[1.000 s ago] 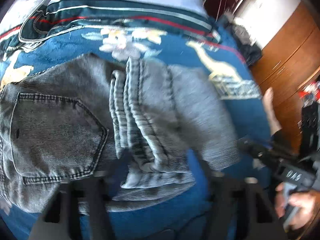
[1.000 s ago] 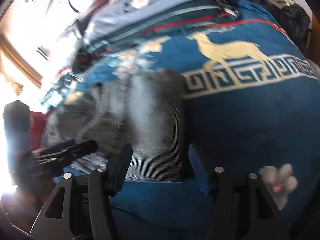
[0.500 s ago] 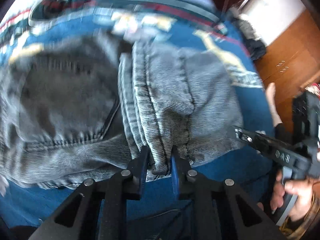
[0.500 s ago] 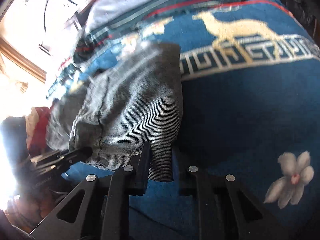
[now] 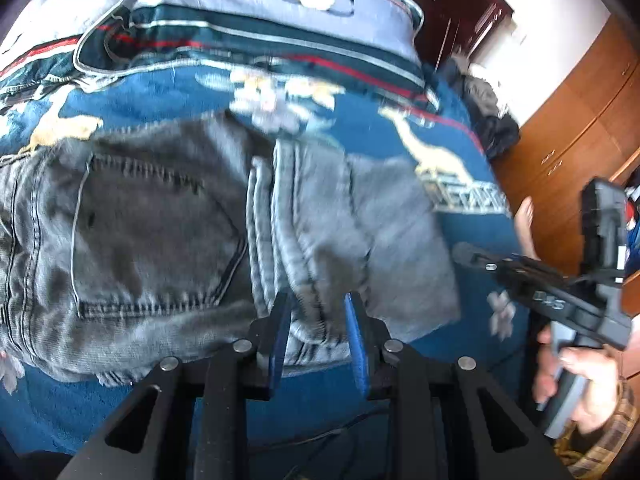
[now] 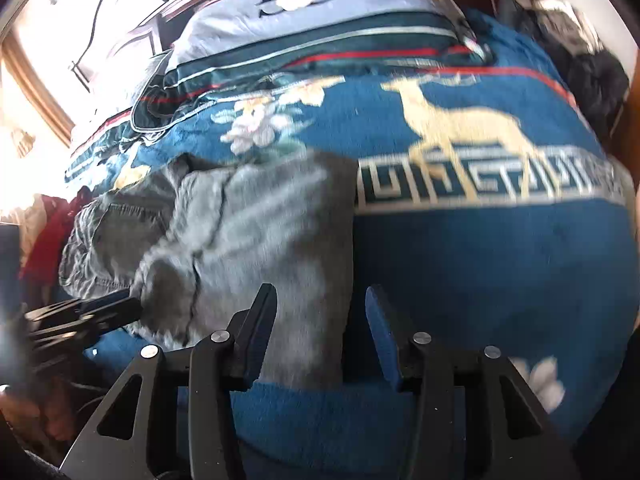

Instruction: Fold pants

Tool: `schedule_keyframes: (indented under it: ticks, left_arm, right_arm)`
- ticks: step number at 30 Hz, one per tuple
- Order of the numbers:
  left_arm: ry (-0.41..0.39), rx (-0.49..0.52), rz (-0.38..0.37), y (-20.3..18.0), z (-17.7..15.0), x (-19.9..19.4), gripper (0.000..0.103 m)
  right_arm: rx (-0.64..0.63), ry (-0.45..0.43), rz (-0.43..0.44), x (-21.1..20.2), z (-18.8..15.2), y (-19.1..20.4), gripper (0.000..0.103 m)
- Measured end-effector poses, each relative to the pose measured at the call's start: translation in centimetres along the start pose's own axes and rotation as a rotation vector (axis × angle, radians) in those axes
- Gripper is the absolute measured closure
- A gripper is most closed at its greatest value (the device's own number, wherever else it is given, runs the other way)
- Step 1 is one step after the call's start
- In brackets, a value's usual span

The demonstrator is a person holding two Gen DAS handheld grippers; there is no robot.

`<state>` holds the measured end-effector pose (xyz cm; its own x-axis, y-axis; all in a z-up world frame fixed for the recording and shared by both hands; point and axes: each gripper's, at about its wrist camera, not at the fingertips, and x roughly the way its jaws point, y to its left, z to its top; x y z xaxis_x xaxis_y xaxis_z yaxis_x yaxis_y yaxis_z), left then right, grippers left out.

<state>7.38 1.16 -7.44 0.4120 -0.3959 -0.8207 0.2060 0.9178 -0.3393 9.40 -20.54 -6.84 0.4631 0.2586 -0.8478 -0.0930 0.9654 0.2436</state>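
Note:
Grey denim pants [image 5: 168,232] lie folded on a blue blanket [image 5: 120,108], back pocket up at the left, bunched leg folds in the middle. They also show in the right wrist view [image 6: 256,240]. My left gripper [image 5: 316,312] is open, its fingers [image 5: 280,328] either side of the pants' near edge. My right gripper [image 6: 320,304] is open over the pants' right near corner. The right gripper shows in the left wrist view [image 5: 560,292]. The left gripper shows in the right wrist view [image 6: 88,312].
The blue blanket with deer [image 6: 460,120] and flower pattern covers the bed. A folded striped quilt [image 6: 320,12] lies at the far end. Dark clothes [image 6: 592,68] are piled at the far right. A wooden wardrobe [image 5: 580,128] stands right of the bed.
Both grippers were shut on the pants' near edge half a second ago. Now both have opened and drawn back a little, and the pants lie flat.

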Motion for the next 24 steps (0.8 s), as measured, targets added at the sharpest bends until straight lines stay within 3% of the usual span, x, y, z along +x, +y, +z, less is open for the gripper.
schedule_keyframes:
  ticks: [4, 12, 20, 22, 24]
  left_arm:
    - [0.008, 0.031, 0.025, -0.8, 1.4, 1.6, 0.073]
    - [0.114, 0.02, 0.113, 0.6, 0.5, 6.6, 0.07]
    - [0.11, -0.002, 0.088, 0.7, 0.5, 6.3, 0.07]
    - [0.102, -0.024, 0.074, 0.8, 0.6, 5.5, 0.067]
    - [0.074, -0.033, 0.079, 1.0, 0.8, 4.3, 0.055]
  right_arm:
    - [-0.03, 0.007, -0.025, 2.0, 1.9, 0.5, 0.058]
    - [-0.081, 0.059, -0.098, 5.5, 1.5, 1.1, 0.058]
    - [-0.094, 0.08, -0.123, 5.9, 1.1, 1.1, 0.058]
    - [-0.102, 0.072, -0.127, 5.2, 1.1, 1.3, 0.058]
    - [-0.108, 0.062, -0.129, 4.3, 1.1, 1.5, 0.054]
